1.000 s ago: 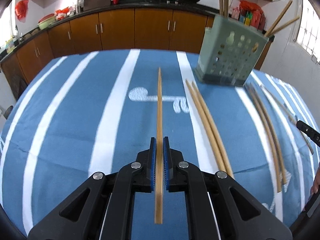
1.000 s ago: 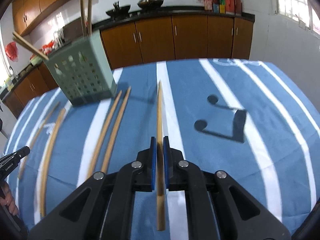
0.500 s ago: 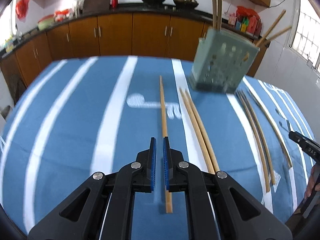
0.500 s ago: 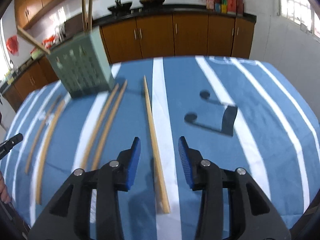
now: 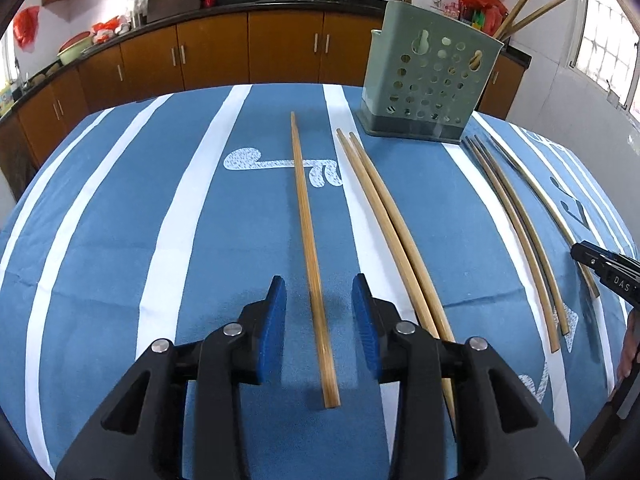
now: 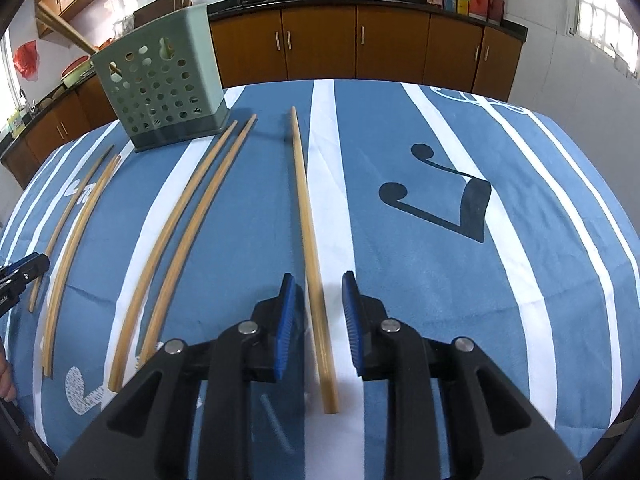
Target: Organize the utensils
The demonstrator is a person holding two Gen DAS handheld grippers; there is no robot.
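In the left wrist view a light wooden chopstick (image 5: 304, 208) lies flat on the blue striped cloth. It runs between the blue pads of my left gripper (image 5: 318, 284), whose jaws are opening and do not touch it. The right wrist view shows another chopstick (image 6: 304, 200) lying on the cloth between the pads of my right gripper (image 6: 319, 280). Those jaws are closing, with a gap on each side of the stick. The green perforated utensil holder (image 5: 432, 80) (image 6: 160, 80) stands upright at the far side, with several chopsticks in it.
A pair of chopsticks (image 5: 384, 216) lies right of the left gripper, and darker-looking ones (image 5: 516, 216) lie further right. In the right wrist view a pair (image 6: 192, 216) and thinner sticks (image 6: 76, 216) lie to the left. Brown kitchen cabinets (image 6: 360, 40) stand behind the table.
A second ago each gripper was shut on its chopstick. Both sticks now lie loose on the cloth. The right jaws opened first and have since narrowed; the left opened in the last half second.
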